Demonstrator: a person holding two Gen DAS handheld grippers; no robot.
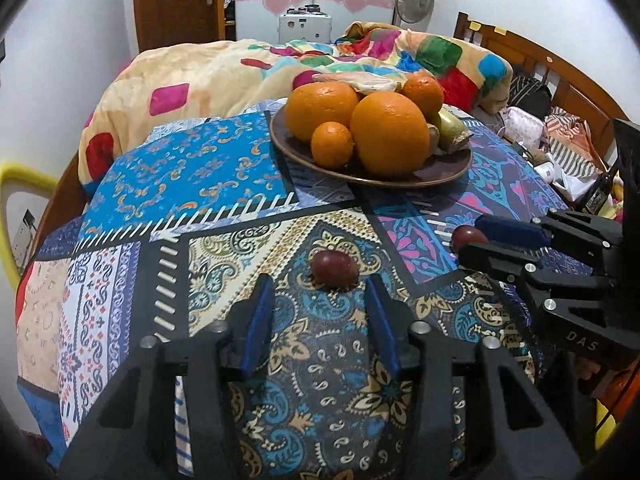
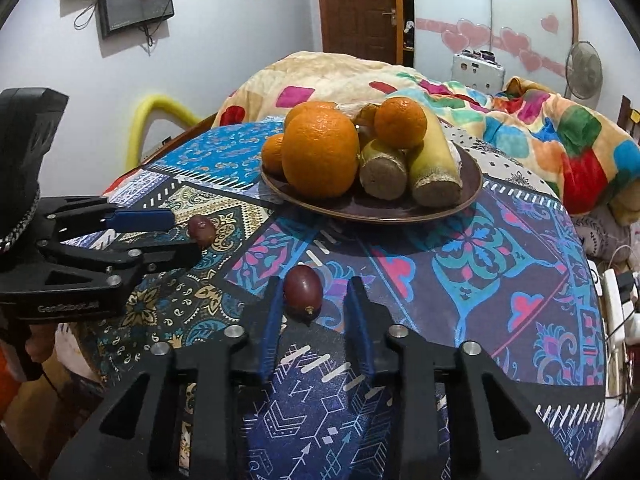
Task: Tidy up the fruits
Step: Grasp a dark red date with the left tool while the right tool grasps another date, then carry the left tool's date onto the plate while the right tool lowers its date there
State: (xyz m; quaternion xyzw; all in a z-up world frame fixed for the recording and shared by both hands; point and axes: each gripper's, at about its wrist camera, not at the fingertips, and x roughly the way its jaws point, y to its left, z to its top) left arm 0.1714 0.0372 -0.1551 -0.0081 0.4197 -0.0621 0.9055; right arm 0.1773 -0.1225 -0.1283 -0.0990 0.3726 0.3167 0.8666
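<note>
Two dark red passion fruits lie on the patterned tablecloth. One sits just ahead of my left gripper, which is open; it also shows in the right wrist view. The other lies between the open fingers of my right gripper, close to the left pad; it also shows in the left wrist view. A brown plate beyond them holds several oranges and banana pieces.
The round table's cloth drops off at the edges. A bed with a colourful blanket lies behind the table. A yellow chair back stands at the left. Cables and clutter sit to the right.
</note>
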